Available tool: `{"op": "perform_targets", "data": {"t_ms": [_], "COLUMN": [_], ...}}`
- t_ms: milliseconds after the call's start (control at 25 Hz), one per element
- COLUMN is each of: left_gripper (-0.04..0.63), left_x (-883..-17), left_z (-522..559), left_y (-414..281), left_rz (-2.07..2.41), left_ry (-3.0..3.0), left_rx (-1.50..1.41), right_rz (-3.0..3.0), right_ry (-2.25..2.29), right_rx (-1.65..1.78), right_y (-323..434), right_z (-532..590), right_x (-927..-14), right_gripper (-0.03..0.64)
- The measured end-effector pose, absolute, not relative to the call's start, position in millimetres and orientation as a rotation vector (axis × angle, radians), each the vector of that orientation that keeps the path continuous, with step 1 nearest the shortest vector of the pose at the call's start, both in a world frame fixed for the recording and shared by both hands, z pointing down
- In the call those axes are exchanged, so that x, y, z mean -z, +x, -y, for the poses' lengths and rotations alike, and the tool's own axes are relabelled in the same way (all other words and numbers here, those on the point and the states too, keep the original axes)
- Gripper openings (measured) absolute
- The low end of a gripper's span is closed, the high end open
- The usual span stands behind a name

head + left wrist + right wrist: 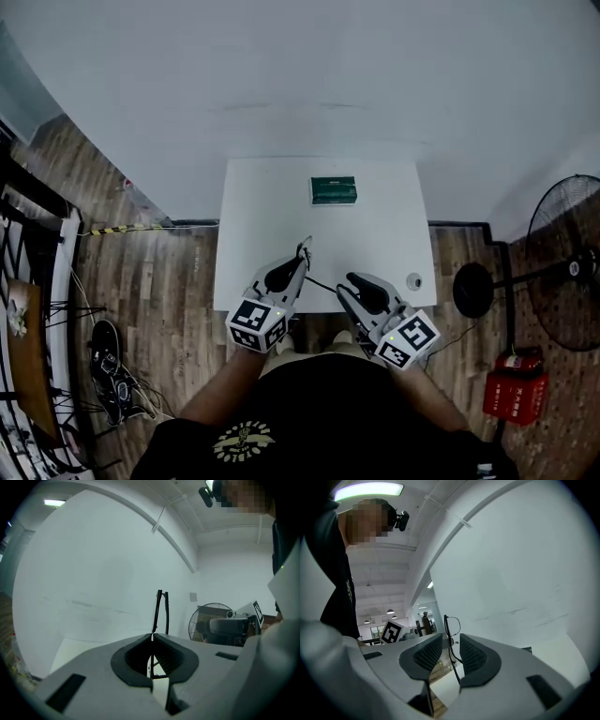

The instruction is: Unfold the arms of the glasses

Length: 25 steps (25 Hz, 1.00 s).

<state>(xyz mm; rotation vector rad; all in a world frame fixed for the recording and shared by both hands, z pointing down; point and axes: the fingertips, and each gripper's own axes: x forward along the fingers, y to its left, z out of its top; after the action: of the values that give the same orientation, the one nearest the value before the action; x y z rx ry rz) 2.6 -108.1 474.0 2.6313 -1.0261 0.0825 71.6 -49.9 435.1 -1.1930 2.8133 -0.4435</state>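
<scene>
Glasses (156, 611) are pinched in the left gripper (302, 255) over the table (375, 234) at its near edge; one arm (449, 647) is straddled (not clamped) by the right gripper (343, 283), jaws parted. Unfolding seems begun: next that arm must be gripped and swung outward.

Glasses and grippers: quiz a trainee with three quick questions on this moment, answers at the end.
1. True or false: the left gripper is shut on the glasses.
2. The green box lies on the table: A) at the far end from the person, B) at the near edge, C) under the glasses.
3. Fill in: the right gripper's jaws stand ____, a glasses arm between them.
Key: 1 true; 2 A; 3 apart.
</scene>
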Motion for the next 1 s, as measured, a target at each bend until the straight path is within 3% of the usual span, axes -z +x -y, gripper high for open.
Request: {"op": "perform_targets", "data": {"t_ms": [640,1000], "left_gripper": [0.02,0.02], "left_x": [-474,-477], "left_z": [87,92], "left_y": [78,88], "left_rz": [1.271,1.426], "left_ry": [2.634,2.564], "left_rx": [-0.302,-0.379], "right_rz": [-2.93,-2.979], "right_ry": [-0.648,-0.551], "right_rx": [0.567,0.585], "right_y": [84,99], "right_z": [69,84], "right_x": [-439,-449], "right_gripper": [0.114,0.032]}}
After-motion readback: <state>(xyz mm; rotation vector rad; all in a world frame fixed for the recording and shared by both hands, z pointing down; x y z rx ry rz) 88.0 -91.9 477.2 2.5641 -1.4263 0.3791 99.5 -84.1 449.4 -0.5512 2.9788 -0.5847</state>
